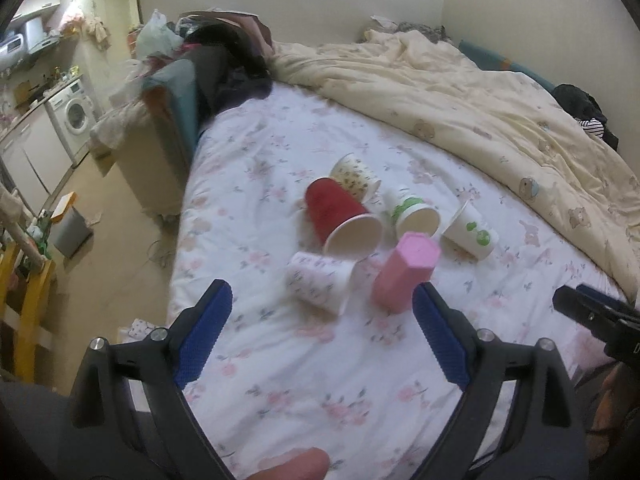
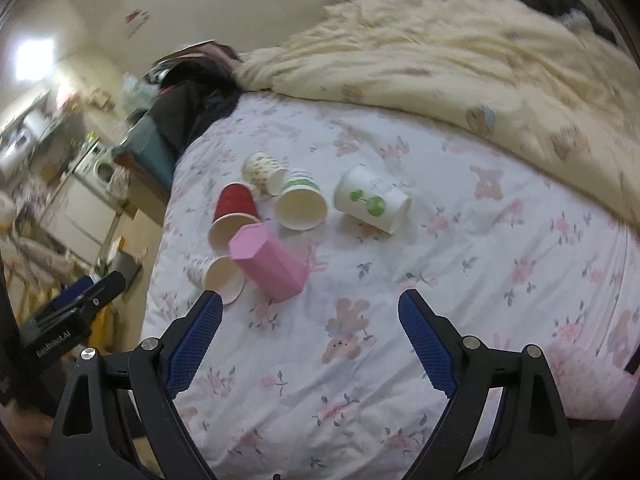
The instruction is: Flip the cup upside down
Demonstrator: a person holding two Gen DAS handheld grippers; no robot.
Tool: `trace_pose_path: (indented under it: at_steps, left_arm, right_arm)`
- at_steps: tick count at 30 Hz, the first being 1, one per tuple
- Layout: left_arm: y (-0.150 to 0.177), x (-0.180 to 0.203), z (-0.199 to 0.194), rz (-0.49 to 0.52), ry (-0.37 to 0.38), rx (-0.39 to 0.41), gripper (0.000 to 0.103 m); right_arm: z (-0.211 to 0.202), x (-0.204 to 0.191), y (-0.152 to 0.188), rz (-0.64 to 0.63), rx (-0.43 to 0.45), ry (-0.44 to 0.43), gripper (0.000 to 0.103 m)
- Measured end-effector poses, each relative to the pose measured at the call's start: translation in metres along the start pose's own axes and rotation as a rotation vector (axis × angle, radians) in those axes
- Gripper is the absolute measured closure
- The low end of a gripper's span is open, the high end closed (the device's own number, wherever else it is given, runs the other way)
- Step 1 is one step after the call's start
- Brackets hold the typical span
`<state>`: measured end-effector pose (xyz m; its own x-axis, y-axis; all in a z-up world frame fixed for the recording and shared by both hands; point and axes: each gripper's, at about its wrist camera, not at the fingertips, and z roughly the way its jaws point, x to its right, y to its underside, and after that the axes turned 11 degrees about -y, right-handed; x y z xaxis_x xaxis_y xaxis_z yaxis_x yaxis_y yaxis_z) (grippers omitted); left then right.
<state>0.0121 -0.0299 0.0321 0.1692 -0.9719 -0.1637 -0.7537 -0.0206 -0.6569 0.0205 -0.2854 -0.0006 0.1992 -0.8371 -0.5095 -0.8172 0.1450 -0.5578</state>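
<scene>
Several cups lie on their sides on a floral bedsheet (image 1: pixel 280 360). A pink hexagonal cup (image 1: pixel 404 276) (image 2: pixel 268 266) lies nearest, closed base toward me. Around it are a red cup (image 1: pixel 340 216) (image 2: pixel 234 214), a floral white cup (image 1: pixel 320 282) (image 2: pixel 218 276), a green-banded cup (image 1: pixel 414 214) (image 2: pixel 300 204), a white cup with green print (image 1: pixel 470 232) (image 2: pixel 372 202) and a spotted cup (image 1: pixel 356 176) (image 2: pixel 262 170). My left gripper (image 1: pixel 322 302) is open and empty, just short of the pink and floral cups. My right gripper (image 2: pixel 310 308) is open and empty, near the pink cup.
A cream quilt (image 1: pixel 480 100) is bunched across the far right of the bed. Dark clothes and bags (image 1: pixel 216 64) are piled at the bed's far left corner. The bed edge drops to the floor on the left, with a washing machine (image 1: pixel 74 114) beyond.
</scene>
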Motion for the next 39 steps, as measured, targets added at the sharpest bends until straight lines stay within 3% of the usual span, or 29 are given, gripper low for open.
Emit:
trace_pose_path:
  at_steps: [6,10,12,21,39]
  left_arm:
    - [0.028,-0.019,-0.004,-0.023,0.006,-0.011,0.01]
    - [0.038,-0.022,-0.013,-0.045,0.018,0.023,0.0]
    - [0.04,-0.021,-0.014,-0.042,0.011,0.047,0.0]
    - [0.037,-0.021,0.0,-0.08,0.027,0.003,0.0]
    - [0.036,-0.019,-0.002,-0.071,0.034,0.014,0.0]
  right_arm:
    - [0.002,-0.038,0.021,-0.16,0.011,0.016,0.011]
    - [0.007,-0.05,0.029,-0.202,0.036,0.055,0.009]
    - [0.01,-0.05,0.031,-0.201,0.039,0.067,0.009]
    - [0.024,-0.045,0.03,-0.202,0.018,0.102,0.009]
    - [0.024,-0.05,0.031,-0.203,0.019,0.1,0.009]
